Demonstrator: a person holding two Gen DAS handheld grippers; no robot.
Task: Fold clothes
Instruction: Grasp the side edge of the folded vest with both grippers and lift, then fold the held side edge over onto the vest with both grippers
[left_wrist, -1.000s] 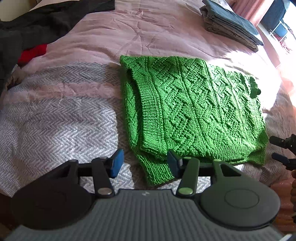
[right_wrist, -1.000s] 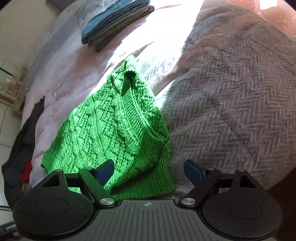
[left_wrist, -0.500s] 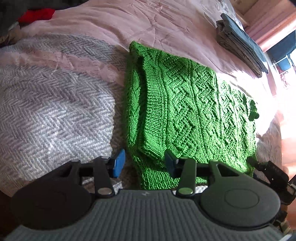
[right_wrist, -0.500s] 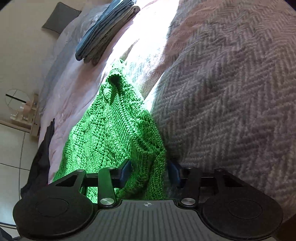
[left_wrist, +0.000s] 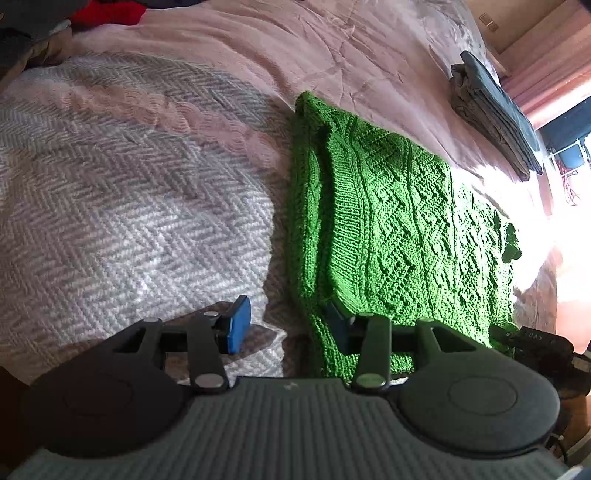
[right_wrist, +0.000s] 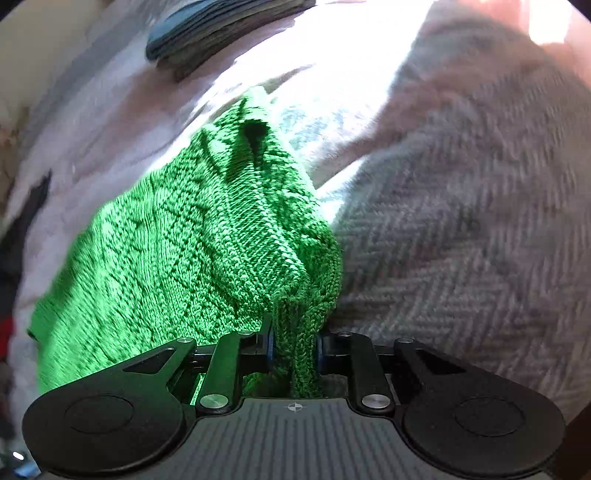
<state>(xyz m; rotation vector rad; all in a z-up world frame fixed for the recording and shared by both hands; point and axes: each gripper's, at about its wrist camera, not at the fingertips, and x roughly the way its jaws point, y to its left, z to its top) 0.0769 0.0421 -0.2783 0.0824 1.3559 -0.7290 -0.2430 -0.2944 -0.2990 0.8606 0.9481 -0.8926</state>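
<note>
A bright green cable-knit sweater (left_wrist: 399, 236) lies folded on the bed. My left gripper (left_wrist: 288, 328) is open at the sweater's near left corner, its right finger on the knit and its left finger over the blanket. My right gripper (right_wrist: 293, 349) is shut on the sweater's (right_wrist: 207, 251) near right corner, with bunched knit pinched between the pads and pulled up slightly. The right gripper's body (left_wrist: 535, 339) shows at the right edge of the left wrist view.
A grey-white herringbone blanket (left_wrist: 122, 221) covers the near part of the bed, over a pink duvet (left_wrist: 295, 48). A stack of folded dark clothes (left_wrist: 495, 110) lies at the far right. Red and dark garments (left_wrist: 107, 11) lie at the far left.
My right gripper moved onto the sweater's corner and closed on it, bunching the knit. My left gripper moved in to the sweater's near left corner and stayed open.
</note>
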